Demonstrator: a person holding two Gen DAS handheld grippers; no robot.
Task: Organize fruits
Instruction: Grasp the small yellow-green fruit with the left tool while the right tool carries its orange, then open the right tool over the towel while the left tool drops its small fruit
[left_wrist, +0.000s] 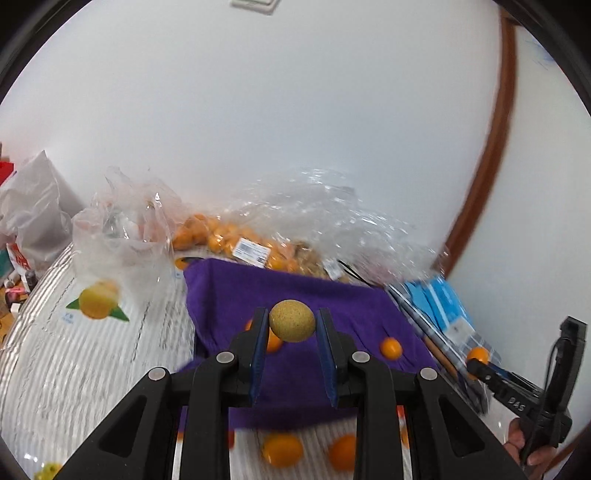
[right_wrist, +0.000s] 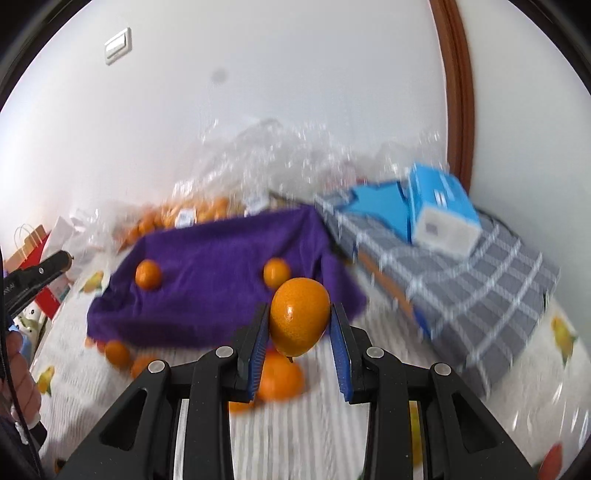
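Observation:
In the left wrist view my left gripper (left_wrist: 292, 320) is shut on a small tan, rough-skinned round fruit (left_wrist: 291, 319), held above a purple cloth (left_wrist: 295, 295). Two oranges lie on that cloth (left_wrist: 390, 348). At the right edge the right gripper (left_wrist: 476, 360) shows with an orange (left_wrist: 478, 355) at its tip. In the right wrist view my right gripper (right_wrist: 300, 321) is shut on an orange (right_wrist: 299, 317), lifted over the white patterned surface (right_wrist: 295, 435). Two oranges (right_wrist: 148, 274) (right_wrist: 276, 272) rest on the purple cloth (right_wrist: 221, 266); more oranges (right_wrist: 279, 378) lie in front of it.
Clear plastic bags of oranges (left_wrist: 236, 236) lie behind the cloth by the white wall. A blue box (right_wrist: 443, 210) sits on a grey checked cloth (right_wrist: 461, 280) at the right. A crumpled clear bag (left_wrist: 125, 236) and paper bags (right_wrist: 33, 240) stand left. A person's hand (right_wrist: 18, 369) shows.

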